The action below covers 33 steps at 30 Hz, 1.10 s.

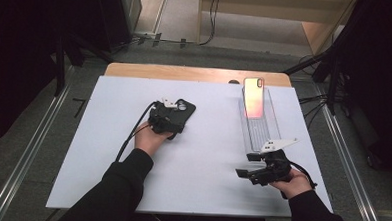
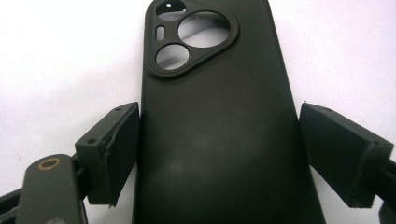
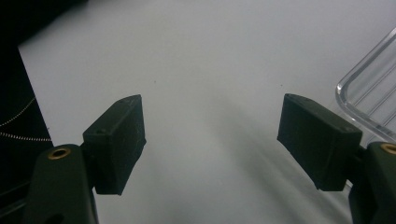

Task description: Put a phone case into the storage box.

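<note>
- On the white desk (image 1: 197, 155), a black phone case (image 2: 219, 140) is laid flat between the left claw's (image 2: 219, 154) jaws; the left pad touches, the right stands just clear.
- The right claw (image 3: 210, 140) is held open and empty beside a clear tray (image 3: 373, 102).

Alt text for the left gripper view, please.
A black phone case lies back-up on a white table, camera cutouts at the far end. The left hand-held gripper straddles it: one pad touches its edge, the other stands just clear.
</note>
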Each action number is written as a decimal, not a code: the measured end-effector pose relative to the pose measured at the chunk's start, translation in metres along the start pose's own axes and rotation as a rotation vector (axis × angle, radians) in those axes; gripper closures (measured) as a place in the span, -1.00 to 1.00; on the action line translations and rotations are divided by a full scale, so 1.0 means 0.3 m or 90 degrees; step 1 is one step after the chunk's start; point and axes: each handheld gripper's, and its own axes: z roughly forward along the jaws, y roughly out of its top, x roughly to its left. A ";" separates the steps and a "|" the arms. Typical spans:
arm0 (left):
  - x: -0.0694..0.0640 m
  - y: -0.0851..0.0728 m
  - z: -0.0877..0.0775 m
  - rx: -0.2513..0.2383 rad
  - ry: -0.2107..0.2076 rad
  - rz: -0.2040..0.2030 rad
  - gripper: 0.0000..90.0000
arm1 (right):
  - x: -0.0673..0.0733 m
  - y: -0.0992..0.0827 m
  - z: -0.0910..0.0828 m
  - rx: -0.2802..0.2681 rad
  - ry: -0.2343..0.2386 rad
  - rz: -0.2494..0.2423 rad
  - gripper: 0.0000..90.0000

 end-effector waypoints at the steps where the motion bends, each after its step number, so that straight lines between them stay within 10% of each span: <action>1: 0.001 0.001 -0.002 -0.001 -0.001 -0.001 -0.65 | 0.000 0.000 0.000 -0.001 0.000 0.000 -0.53; 33: 0.028 0.066 -0.216 -0.046 -0.110 -0.040 -0.64 | 0.018 0.034 -0.017 -0.049 0.005 0.003 -0.55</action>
